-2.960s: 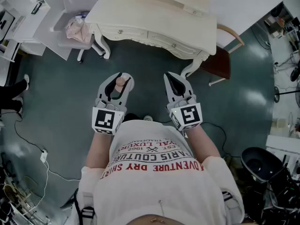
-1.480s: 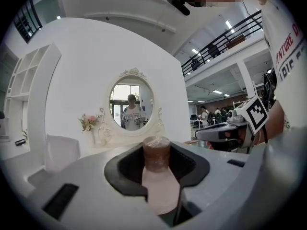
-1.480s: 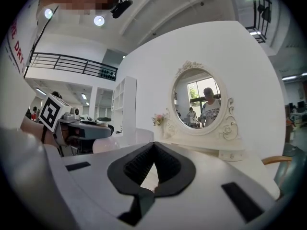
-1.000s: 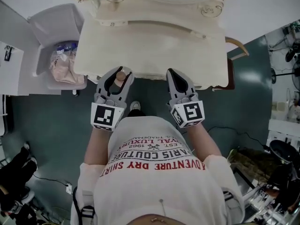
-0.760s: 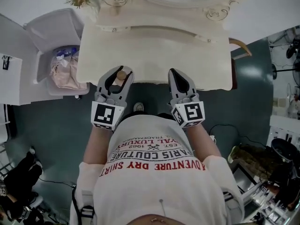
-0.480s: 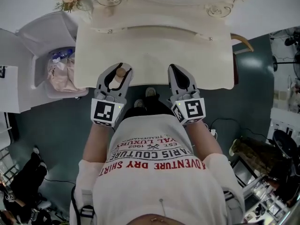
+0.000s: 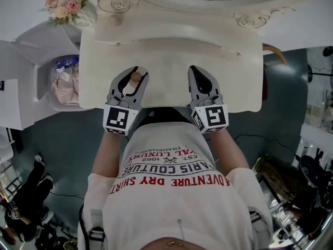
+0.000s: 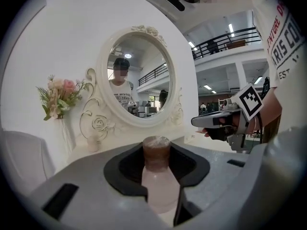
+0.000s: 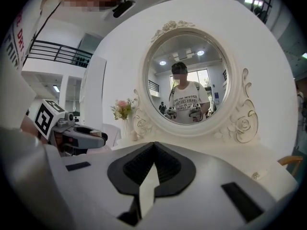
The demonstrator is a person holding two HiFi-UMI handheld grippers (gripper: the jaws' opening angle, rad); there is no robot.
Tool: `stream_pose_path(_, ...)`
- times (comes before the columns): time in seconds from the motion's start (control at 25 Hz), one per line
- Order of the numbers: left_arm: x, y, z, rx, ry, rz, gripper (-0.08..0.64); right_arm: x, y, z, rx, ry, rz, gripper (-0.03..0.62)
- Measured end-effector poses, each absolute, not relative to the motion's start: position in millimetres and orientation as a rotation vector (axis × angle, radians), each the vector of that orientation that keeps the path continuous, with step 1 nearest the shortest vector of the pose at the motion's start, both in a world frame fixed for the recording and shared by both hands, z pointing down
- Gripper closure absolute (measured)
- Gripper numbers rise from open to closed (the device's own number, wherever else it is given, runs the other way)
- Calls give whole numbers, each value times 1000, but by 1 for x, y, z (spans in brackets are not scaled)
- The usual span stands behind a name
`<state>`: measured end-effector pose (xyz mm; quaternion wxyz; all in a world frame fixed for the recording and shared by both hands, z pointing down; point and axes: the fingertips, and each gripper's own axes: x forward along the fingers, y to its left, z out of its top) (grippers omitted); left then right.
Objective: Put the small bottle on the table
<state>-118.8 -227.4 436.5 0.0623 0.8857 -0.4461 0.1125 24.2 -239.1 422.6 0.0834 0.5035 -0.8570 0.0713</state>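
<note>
The left gripper [image 7: 136,70] and right gripper [image 7: 195,69] both point to 12 o'clock. The left clamps the small bottle [image 8: 156,176]; the right's jaws are together.

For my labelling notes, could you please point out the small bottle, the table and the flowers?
small bottle [image 8: 156,153]: left gripper view, on its brown cap.
table [image 7: 171,53]: head view, bare top near the middle.
flowers [image 7: 72,5]: head view, on a pink bloom.

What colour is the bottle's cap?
The round cap on the pale pink bottle is brown, clearest in left gripper view.
</note>
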Motion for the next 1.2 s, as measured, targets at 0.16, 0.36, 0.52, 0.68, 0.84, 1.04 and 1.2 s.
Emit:
stream_pose_path(0.16,-110,-252,458,2647,-1345,362,423,31,-264,439,1475,-2551,255,594)
stream_pose_path(0.36,-95,-278,489,2616,-1332,407,423,40,-289,460,1437,-2546,292,594)
stream_pose_path(0.52,-87,-293,511,2595,-1323,442,423,45,-307,473,1429,-2548,330,592)
stream_pose_path(0.68,-79,-301,527,2580,-1321,473,423,52,-320,483,1413,-2552,353,594)
stream_pose_path(0.84,-75,-308,538,2578,-1322,483,423,54,-327,493,1386,-2557,364,594)
stream_pose_path(1.04,-71,-310,549,2573,-1316,504,423,57,-331,498,1385,-2558,377,594)
stream_pose_path(1.2,-70,-310,554,2577,-1307,513,423,58,-330,497,1383,-2556,365,594)
